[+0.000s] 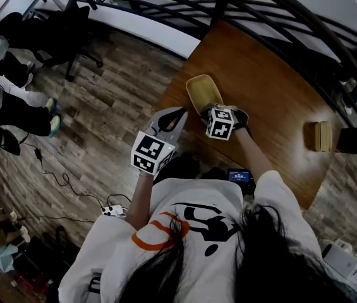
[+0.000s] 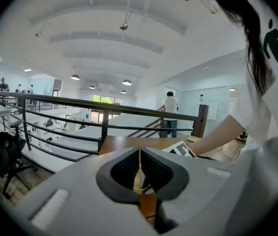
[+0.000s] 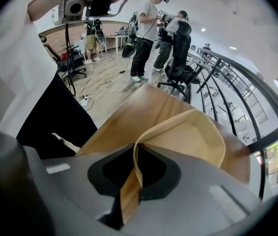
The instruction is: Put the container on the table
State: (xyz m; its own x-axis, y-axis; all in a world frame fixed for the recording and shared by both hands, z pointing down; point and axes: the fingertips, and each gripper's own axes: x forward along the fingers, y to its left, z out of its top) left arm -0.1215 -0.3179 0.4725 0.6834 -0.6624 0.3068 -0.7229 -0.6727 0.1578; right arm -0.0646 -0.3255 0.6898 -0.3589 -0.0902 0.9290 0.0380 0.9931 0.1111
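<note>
Both claws clenched: R gripper [image 3: 135, 167] pinches the container [image 3: 194, 140] by its near rim, the wall visibly folded in the jaws. L gripper [image 2: 139, 173] is clamped on a thin tan sliver, prob. the same rim. Container sits low over the table [image 1: 273, 84], near its left edge; can't tell if it's touching. Risk: releasing 1 side first could tip it off that edge, or the buckled wall springs back & skids it.
</note>
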